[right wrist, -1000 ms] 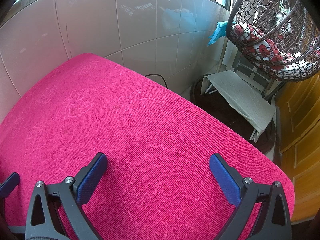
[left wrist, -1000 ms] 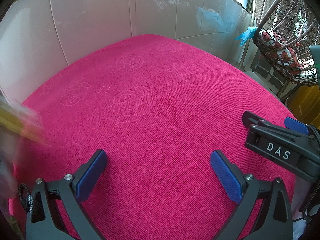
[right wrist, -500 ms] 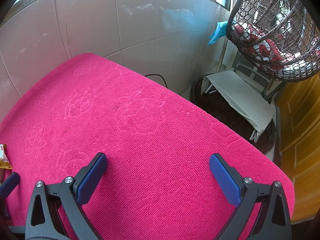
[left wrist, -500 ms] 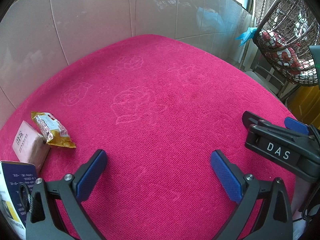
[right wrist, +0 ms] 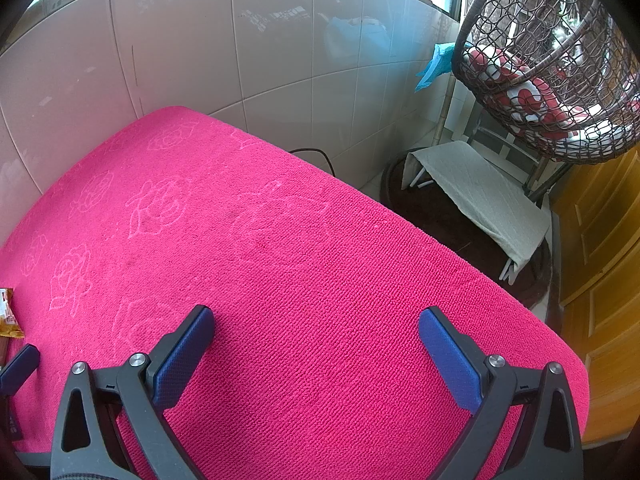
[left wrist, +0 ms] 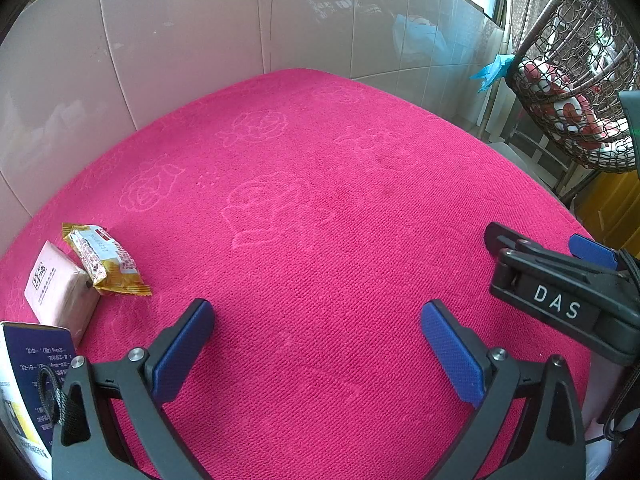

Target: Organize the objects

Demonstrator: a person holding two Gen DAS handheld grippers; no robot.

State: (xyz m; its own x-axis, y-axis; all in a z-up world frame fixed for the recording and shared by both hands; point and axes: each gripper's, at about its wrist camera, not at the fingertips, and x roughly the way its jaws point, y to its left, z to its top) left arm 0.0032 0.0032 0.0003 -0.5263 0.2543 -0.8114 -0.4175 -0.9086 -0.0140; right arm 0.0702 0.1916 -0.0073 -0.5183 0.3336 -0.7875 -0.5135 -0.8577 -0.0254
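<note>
A yellow snack packet (left wrist: pixel 105 260) lies at the left side of the pink towel-covered table (left wrist: pixel 320 200), leaning on a pink tissue pack (left wrist: pixel 60 292). A dark blue box (left wrist: pixel 28 384) stands at the lower left edge, partly cut off. My left gripper (left wrist: pixel 316 320) is open over bare towel, to the right of these items. My right gripper (right wrist: pixel 316 328) is open too, with nothing between its fingers; it shows in the left wrist view as a black body marked DAS (left wrist: pixel 560 300). In the right wrist view only a corner of the snack packet (right wrist: pixel 7 316) shows.
A tiled wall (left wrist: pixel 240 40) borders the table at the back and left. Off the table's right edge hang a wicker basket chair with red-white cushions (right wrist: pixel 540 72) and a small white-covered stool (right wrist: pixel 480 196). A yellow wooden door (right wrist: pixel 608 280) stands at the far right.
One second ago the table's left side showed only a moving blur; the snack packet, tissue pack and blue box now lie there. Neither gripper has moved.
</note>
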